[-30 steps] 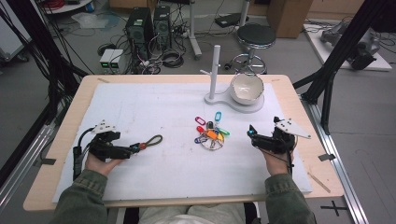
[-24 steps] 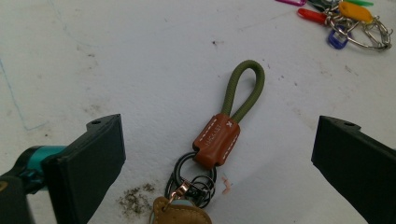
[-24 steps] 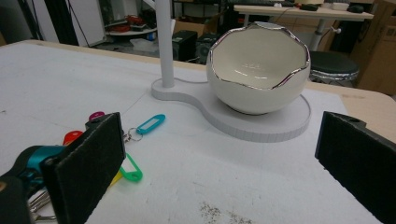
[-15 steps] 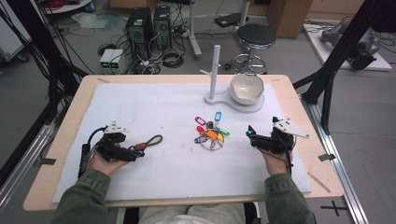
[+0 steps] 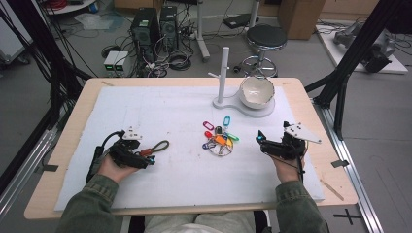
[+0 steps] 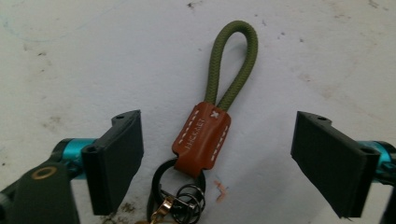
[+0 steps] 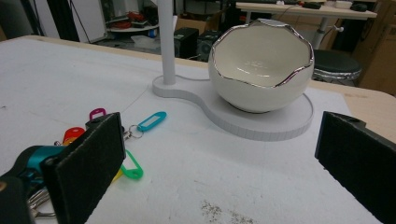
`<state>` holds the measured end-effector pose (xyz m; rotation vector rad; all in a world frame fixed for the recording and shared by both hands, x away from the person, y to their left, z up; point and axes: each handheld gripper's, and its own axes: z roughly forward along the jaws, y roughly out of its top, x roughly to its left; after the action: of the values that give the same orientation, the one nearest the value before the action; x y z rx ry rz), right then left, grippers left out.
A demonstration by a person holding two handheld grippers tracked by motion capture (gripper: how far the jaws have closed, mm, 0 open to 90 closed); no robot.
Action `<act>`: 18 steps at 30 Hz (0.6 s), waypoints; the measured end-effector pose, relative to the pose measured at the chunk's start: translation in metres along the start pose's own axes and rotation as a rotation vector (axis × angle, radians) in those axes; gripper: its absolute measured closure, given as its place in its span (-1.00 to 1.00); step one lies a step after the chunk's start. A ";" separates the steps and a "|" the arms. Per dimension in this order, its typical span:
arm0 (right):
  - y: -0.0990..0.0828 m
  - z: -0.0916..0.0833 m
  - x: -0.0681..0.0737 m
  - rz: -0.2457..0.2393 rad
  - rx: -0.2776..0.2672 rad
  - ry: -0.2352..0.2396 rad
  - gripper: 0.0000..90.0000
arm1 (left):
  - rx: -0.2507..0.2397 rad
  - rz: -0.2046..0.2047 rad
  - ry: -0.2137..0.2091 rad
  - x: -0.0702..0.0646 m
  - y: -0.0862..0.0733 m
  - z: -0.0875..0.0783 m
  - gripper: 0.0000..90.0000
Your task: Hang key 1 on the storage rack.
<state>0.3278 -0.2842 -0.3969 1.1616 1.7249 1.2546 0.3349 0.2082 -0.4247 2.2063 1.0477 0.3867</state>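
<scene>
Olive-green cord loop point(image 6: 233, 65) with white-stitched brown leather tab point(image 6: 202, 138); white, silver-rimmed bowl point(image 7: 261, 70); pink, blue, green key tags point(image 7: 126, 140).

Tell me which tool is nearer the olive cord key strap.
Left. The left tool straddles the key strap, pads not yet touching it; the right tool waits across the mat, beyond the coloured key tags.

Looking along two black jaws standing wide apart, nothing between them. Ahead, on white table cover point(image 7: 196, 186): an eggshell-shaped white bowl point(image 7: 260, 70) with a silver rim, seated on a white stand base point(image 7: 261, 126) beside its upright post point(image 7: 166, 42). At left, coloured key tags point(image 7: 152, 120), partly hidden behind one jaw.
</scene>
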 end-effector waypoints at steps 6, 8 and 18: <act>0.000 0.000 0.000 0.000 0.000 0.000 -0.99 | 0.006 0.003 -0.028 0.002 -0.001 0.000 -0.18; 0.000 0.000 0.000 0.001 0.000 -0.001 -0.99 | 0.037 0.004 -0.026 0.002 -0.001 0.003 -0.03; 0.000 0.000 0.000 0.000 0.000 -0.003 -0.99 | 0.061 -0.074 -0.019 0.014 0.001 0.001 0.58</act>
<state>0.3277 -0.2842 -0.3969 1.1629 1.7234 1.2521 0.3447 0.2184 -0.4251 2.2133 1.1406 0.3039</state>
